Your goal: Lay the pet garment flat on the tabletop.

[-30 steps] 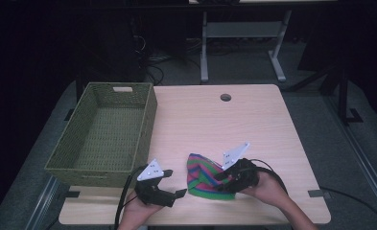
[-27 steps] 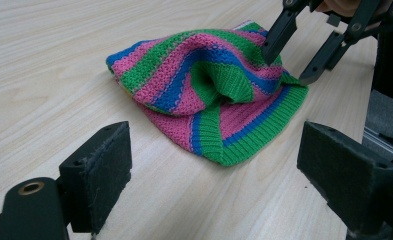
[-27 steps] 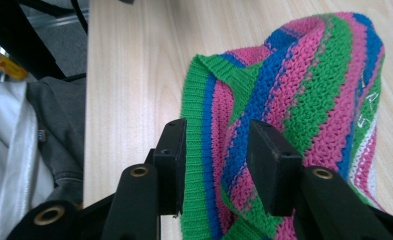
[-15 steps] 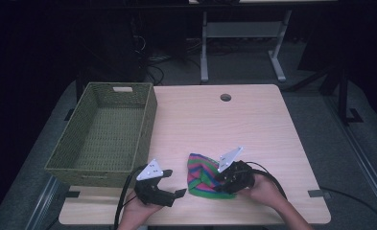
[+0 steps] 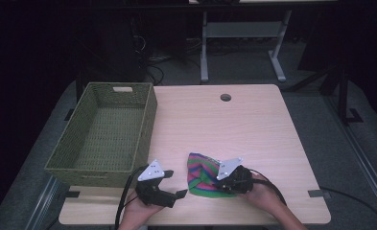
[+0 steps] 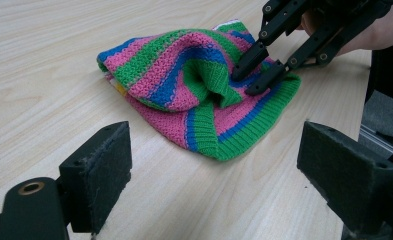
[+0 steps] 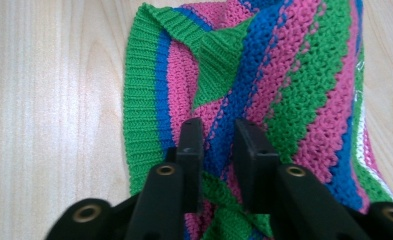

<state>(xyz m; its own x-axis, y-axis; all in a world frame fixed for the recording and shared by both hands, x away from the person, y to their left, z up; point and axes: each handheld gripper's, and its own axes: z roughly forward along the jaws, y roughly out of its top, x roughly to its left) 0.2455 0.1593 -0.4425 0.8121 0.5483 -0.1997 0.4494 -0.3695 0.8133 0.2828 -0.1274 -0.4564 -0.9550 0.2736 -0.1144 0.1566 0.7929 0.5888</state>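
Far left: green woven basket (image 5: 104, 136) sits on the left part of the wooden table (image 5: 224, 124), long side running near to far. Inside looks bare, handle slot in the far wall.

Near edge, just right of the basket's near corner: my left gripper (image 5: 172, 184), held in the left hand (image 5: 137, 214). Grey three-cornered plate on top, cable trailing off the near edge. Jaws spread wide with nothing between them. In the left gripper view both pads sit low at the frame sides, with bare tabletop between and the knitted piece beyond them. Gripper is near the cloth but apart from it.

Centre-near: striped knitted cloth (image 5: 203, 175), looks like a beanie, in green, pink and blue bands with a ribbed green hem. It lies crumpled on the table, near the front edge, between the two grippers. Left gripper view shows it (image 6: 199, 85) bunched up, with a fold of green rib pulled up in the middle.

Right of that: my right gripper (image 5: 223, 184), in the right hand (image 5: 263, 194), jaws pointing left onto the cloth's right side. Jaws are narrow and pinching knit: in the right gripper view (image 7: 218, 140) a ridge of blue and pink fabric sits between the two pads. Left gripper view shows the same tips (image 6: 246, 80) closed into the fold.

Far centre-right of the table: a round cable hole (image 5: 225, 97).
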